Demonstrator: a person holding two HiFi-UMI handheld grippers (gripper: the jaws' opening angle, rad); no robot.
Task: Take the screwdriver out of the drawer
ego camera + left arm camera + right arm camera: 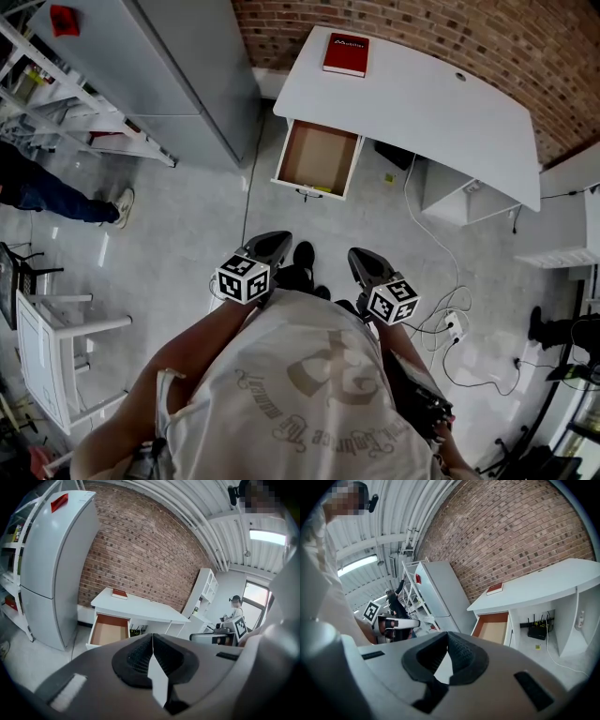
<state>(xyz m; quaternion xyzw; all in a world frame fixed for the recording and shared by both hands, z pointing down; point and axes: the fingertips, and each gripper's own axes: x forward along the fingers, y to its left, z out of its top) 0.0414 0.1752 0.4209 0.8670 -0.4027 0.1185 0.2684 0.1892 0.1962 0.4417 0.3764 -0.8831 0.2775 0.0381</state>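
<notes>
The white desk stands against the brick wall with its drawer pulled open. The drawer's brown bottom looks bare, apart from a thin yellowish object along the inside of its front panel; I cannot tell what it is. No screwdriver is clearly visible in the drawer from the left gripper view, nor in the drawer from the right one. My left gripper and right gripper are held close to the body, well short of the drawer. The left gripper and right gripper are both shut, holding nothing.
A red book lies on the desk top. A grey fridge stands left of the drawer, with shelves beyond it. Another person stands at far left near a white frame. Cables trail across the floor at right.
</notes>
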